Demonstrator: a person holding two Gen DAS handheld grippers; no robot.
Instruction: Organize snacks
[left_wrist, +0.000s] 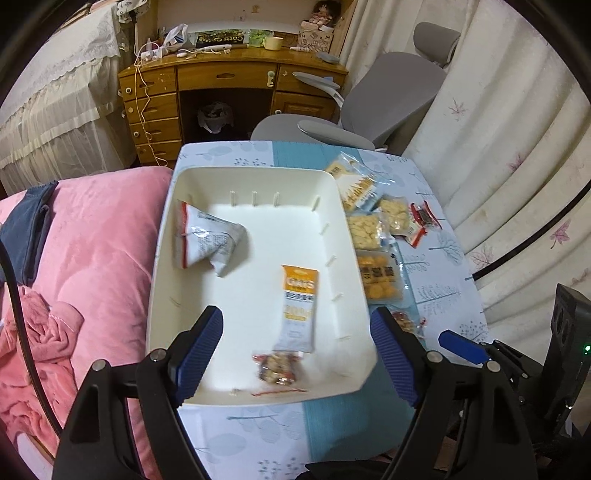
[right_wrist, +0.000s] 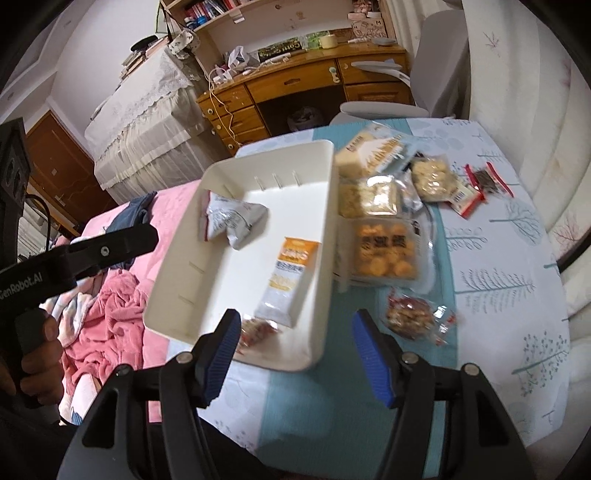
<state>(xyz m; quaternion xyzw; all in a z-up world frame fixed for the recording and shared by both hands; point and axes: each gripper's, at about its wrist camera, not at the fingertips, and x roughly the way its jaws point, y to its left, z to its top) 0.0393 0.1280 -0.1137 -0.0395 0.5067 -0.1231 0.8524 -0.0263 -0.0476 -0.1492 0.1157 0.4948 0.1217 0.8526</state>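
Note:
A white bin (left_wrist: 255, 177) (right_wrist: 321, 280) stands on the table. In it lie a grey triangular packet (left_wrist: 207, 240) (right_wrist: 232, 218), an orange and white sachet (left_wrist: 299, 306) (right_wrist: 288, 277) and a small nut packet (left_wrist: 277, 365) (right_wrist: 255, 328). My left gripper (left_wrist: 295, 332) is open and empty above the bin's near end. My right gripper (right_wrist: 295, 339) is open and empty over the bin's near right corner. Right of the bin lie an orange cracker pack (left_wrist: 380, 280) (right_wrist: 384, 254), biscuit packs (left_wrist: 364, 229) (right_wrist: 369, 199), a red-ended candy (left_wrist: 424, 218) (right_wrist: 487, 181) and a second nut packet (right_wrist: 410, 314).
The table has a blue and white leaf-print cloth (left_wrist: 443, 280) (right_wrist: 498, 277). A pink quilt (left_wrist: 92, 258) lies left of it. A grey chair (left_wrist: 388, 99) and a wooden desk (left_wrist: 221, 81) stand beyond. Curtains (left_wrist: 517, 147) hang on the right.

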